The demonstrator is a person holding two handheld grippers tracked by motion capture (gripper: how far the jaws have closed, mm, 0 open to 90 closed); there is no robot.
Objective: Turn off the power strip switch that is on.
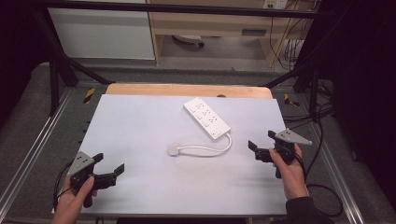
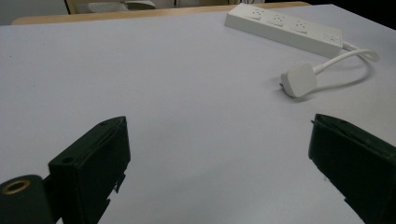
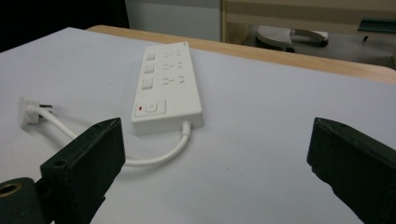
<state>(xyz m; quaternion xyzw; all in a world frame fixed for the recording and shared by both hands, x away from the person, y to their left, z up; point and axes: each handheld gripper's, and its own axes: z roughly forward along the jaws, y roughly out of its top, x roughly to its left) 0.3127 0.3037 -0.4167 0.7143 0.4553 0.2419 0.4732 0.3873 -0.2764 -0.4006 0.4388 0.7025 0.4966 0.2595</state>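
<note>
Your work surface is a pale grey sheet [image 1: 140, 140] laid over a wooden table [image 1: 187, 89], whose bare edge shows along the far side. Black frame struts [image 1: 60, 51] and metal rails [image 1: 28, 149] flank it over grey carpet [image 1: 28, 102]. Beyond stand a white cabinet [image 1: 102, 32] and a light wooden desk [image 1: 210, 21], with cables [image 1: 285, 46] hanging at its right.

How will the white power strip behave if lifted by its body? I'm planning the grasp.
The power strip looks rigid and flat, so unlikely to roll. Its cable curves loosely, so the plug would probably dangle.
</note>
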